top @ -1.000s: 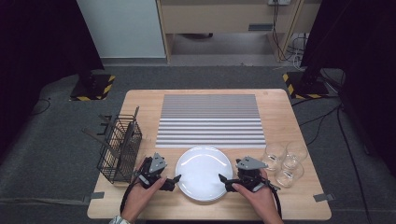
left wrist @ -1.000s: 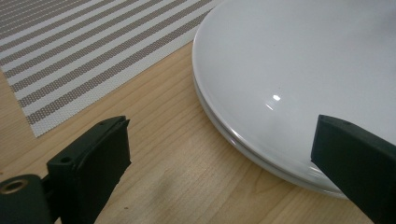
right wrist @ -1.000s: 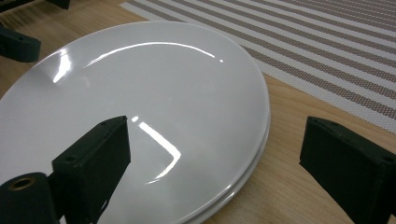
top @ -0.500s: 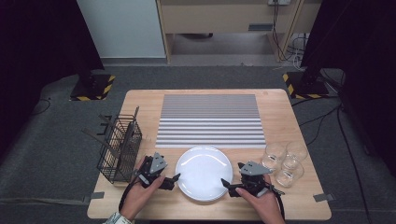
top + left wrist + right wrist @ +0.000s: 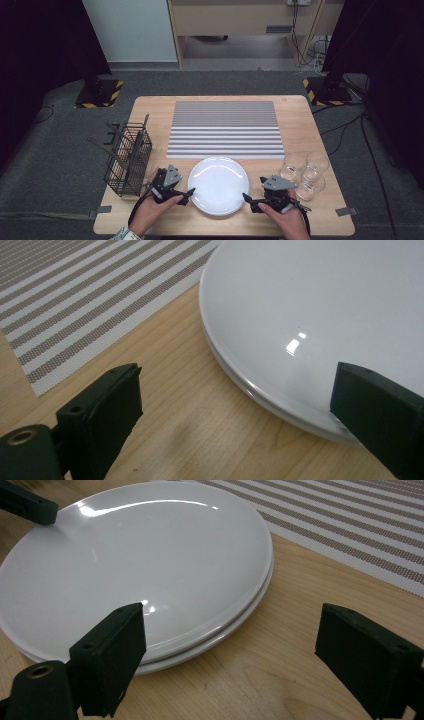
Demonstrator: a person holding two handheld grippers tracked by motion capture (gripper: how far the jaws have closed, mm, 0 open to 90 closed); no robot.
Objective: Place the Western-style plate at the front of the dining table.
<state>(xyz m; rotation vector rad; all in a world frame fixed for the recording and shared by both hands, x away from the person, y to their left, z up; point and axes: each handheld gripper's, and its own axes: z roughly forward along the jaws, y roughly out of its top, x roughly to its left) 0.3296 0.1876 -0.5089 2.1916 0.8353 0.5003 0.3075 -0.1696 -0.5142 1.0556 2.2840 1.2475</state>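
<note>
- Far left of the bench (image 5: 150,107) there's a black wire basket (image 5: 128,161), open mesh and boxy, with what looks like cutlery handles poking out. Nothing near it, so I'd say it isn't part of the current step.
- Left hand-held gripper (image 5: 189,192): jaws spread, sitting right at the left rim of the white plates (image 5: 218,184). In the left gripper view one pad hangs over the rim and the other is off over bare wood, so no pinch yet.
- The plates are a stack of two in the right gripper view, round, glossy, shallow, with smooth rolled rims. They sit at the near middle of the bench, just in front of the striped placemat (image 5: 225,128), which is woven and flat.
- Right hand-held gripper (image 5: 247,199): jaws have just been closing a little but are wide apart, nothing between them, pointed at the right rim.
- My read: early days. Both sides are lined up for a grab, and the lift and placing are all left.
- Far right, three clear glass tumblers (image 5: 306,171) huddle together.
- Bench top is pale wood with visible grain.
</note>
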